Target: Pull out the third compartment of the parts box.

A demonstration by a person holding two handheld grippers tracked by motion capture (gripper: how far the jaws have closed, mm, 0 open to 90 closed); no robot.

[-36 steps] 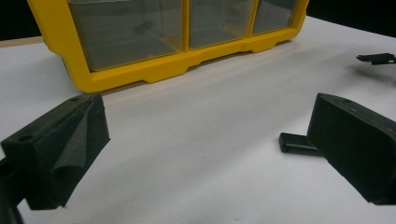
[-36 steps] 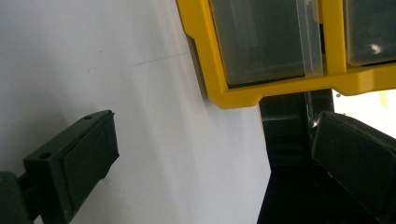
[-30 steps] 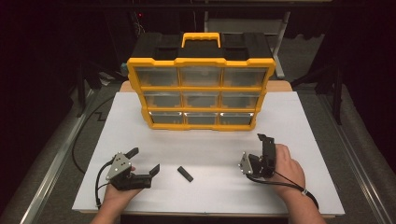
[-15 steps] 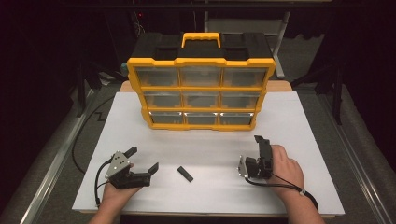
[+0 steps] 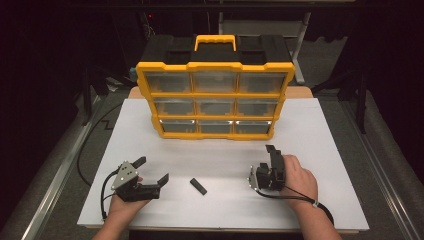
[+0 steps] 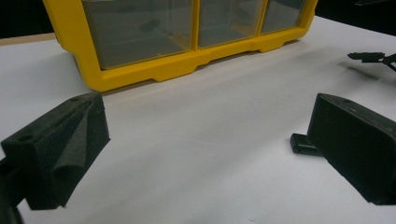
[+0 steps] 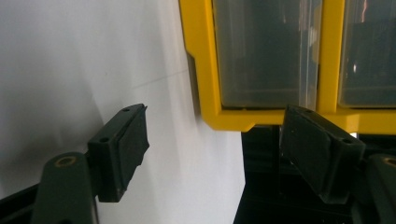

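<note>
A small black bar (image 5: 198, 186) lies flat on the white table (image 5: 320, 130), between your two hands and nearer your left. Your left gripper (image 5: 154, 170) rests just beside it — jaws spread wide, nothing between them (the bar peeks out behind one jaw in the left gripper view (image 6: 303, 143)). Your right gripper (image 5: 274, 156), turned on its side, has just been closing its jaws, yet they stand apart and empty. Behind stands a yellow organizer case (image 5: 215, 100), upright, well apart from the bar.
</note>
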